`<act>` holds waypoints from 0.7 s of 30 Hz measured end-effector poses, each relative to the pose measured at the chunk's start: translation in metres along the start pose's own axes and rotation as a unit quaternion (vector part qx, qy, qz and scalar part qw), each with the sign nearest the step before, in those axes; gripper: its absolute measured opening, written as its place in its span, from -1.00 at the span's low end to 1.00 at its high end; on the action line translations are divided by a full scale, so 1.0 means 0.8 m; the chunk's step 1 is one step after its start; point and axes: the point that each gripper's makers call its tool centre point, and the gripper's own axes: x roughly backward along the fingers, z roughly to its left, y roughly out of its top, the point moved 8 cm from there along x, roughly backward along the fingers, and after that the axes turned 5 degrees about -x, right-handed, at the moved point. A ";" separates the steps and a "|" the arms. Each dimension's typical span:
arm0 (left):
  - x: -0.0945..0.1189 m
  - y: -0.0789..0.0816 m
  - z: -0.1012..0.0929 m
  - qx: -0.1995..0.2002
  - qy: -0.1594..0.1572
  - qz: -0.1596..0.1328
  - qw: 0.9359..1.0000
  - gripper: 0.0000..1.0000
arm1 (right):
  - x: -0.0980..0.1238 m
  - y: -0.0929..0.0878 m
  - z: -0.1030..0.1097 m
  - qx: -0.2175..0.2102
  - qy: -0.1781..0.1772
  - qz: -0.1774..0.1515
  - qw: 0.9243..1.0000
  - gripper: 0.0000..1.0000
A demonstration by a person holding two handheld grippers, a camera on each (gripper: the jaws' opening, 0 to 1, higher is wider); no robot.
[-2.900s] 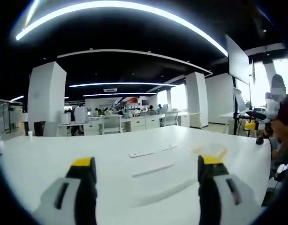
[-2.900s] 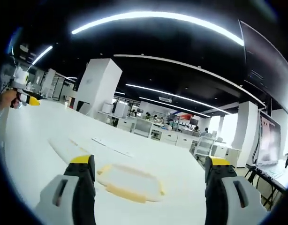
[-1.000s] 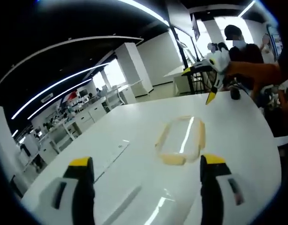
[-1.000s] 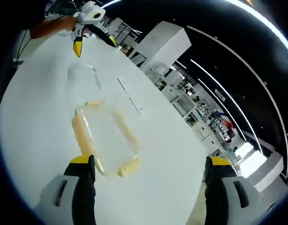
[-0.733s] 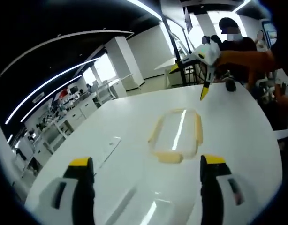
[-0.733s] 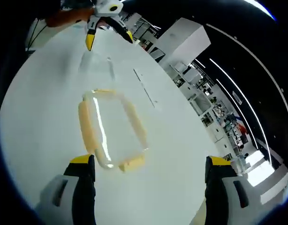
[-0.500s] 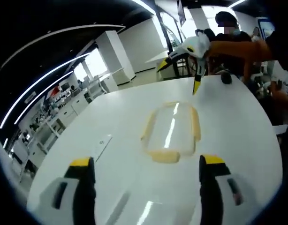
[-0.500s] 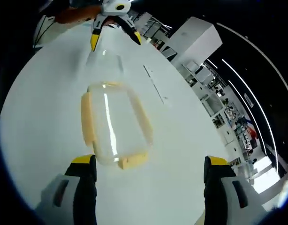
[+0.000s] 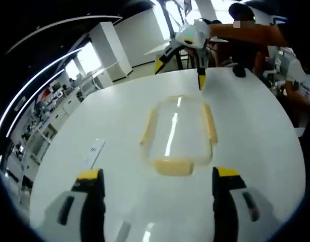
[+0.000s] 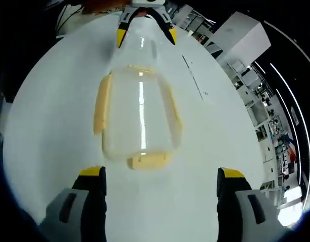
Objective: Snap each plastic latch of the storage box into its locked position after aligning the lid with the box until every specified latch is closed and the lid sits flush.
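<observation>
While the storage box [image 9: 179, 133] is lying flat on the white bench [image 9: 261, 131], its clear lid [image 10: 139, 113] is sitting on top, with yellow latches [image 10: 147, 161] along its sides and ends. From the left gripper view, the left tool [image 9: 155, 201] is hovering over the near end of the box with its jaws spread wide, gripping nothing. Across the box, the right tool [image 9: 181, 58] is hanging above the far end, jaws likewise spread and empty.

Clear rectangular plastic storage box [image 9: 178, 133] [image 10: 138, 112], transparent lid on top, pale yellow latches [image 9: 173, 167] [image 10: 146, 161] along its sides, flat on white bench [image 9: 256, 136] [image 10: 54, 101]
</observation>
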 end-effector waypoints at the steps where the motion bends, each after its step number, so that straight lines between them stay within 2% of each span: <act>1: -0.002 0.000 0.000 -0.001 -0.003 0.002 1.000 0.74 | -0.002 0.000 -0.001 0.002 0.006 0.002 1.000 0.83; 9: -0.020 -0.004 -0.002 -0.002 -0.028 0.022 0.999 0.60 | -0.013 0.001 -0.014 0.011 0.052 0.016 0.998 0.70; 21: -0.038 -0.008 -0.007 0.008 -0.064 0.029 0.997 0.35 | -0.031 0.001 -0.014 0.017 0.109 0.031 0.993 0.41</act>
